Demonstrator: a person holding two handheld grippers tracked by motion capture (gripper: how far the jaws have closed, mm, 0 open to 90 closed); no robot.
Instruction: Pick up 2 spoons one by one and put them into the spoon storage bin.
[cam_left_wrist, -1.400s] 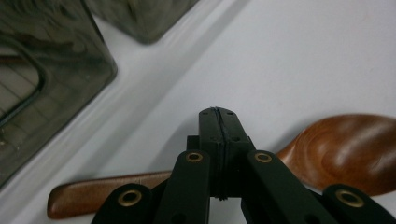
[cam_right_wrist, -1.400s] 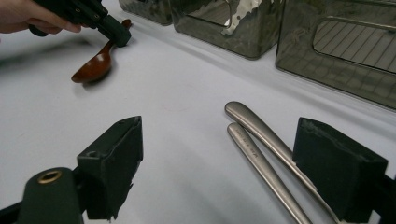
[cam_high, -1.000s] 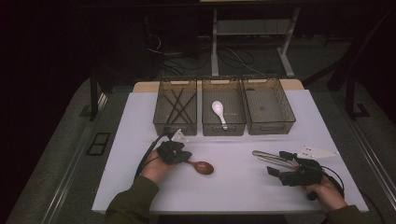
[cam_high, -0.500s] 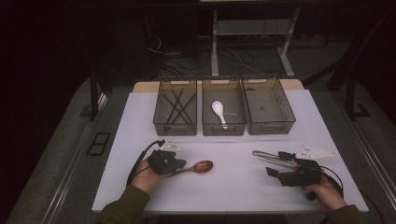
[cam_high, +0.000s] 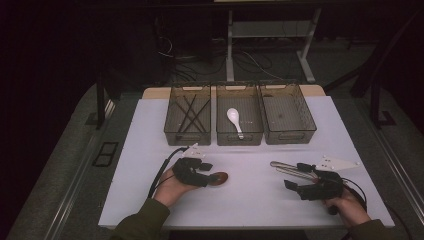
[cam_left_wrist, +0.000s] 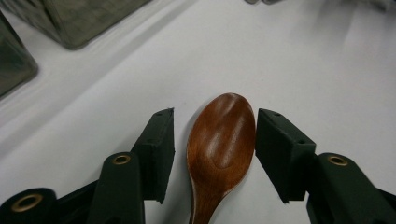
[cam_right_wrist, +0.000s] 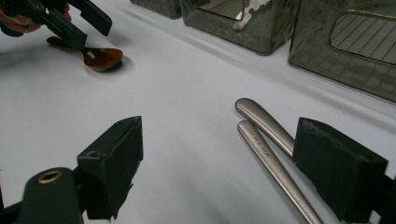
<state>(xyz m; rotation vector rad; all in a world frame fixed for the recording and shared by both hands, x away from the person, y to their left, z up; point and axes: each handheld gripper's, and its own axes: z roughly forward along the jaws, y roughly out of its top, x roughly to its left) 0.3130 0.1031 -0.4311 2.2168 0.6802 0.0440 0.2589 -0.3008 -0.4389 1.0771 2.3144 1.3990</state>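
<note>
A brown wooden spoon (cam_left_wrist: 222, 140) lies flat on the white table top, bowl up. My left gripper (cam_left_wrist: 215, 135) straddles the bowl. Its jaws have just been opening and now stand apart, the pads beside the bowl without pressing it. In the high view the left gripper (cam_high: 206, 172) sits left of centre over the spoon (cam_high: 220, 178). My right gripper (cam_right_wrist: 219, 154) is open. Two metal utensil handles (cam_right_wrist: 266, 126) lie on the table between its jaws, close to the right pad and untouched. The high view shows the right gripper (cam_high: 296, 176) beside those handles (cam_high: 285, 167).
Three clear bins stand in a row at the back. The left bin (cam_high: 187, 85) holds dark sticks, the middle bin (cam_high: 239, 86) a white spoon (cam_high: 234, 119), and the right bin (cam_high: 280, 85) looks empty. The white mat's front edge (cam_high: 250, 222) is near my forearms.
My left gripper has come down from upright, slid right along the wooden spoon and spread its jaws around the bowl. The spoon stays on the table. The right hand has not moved.
</note>
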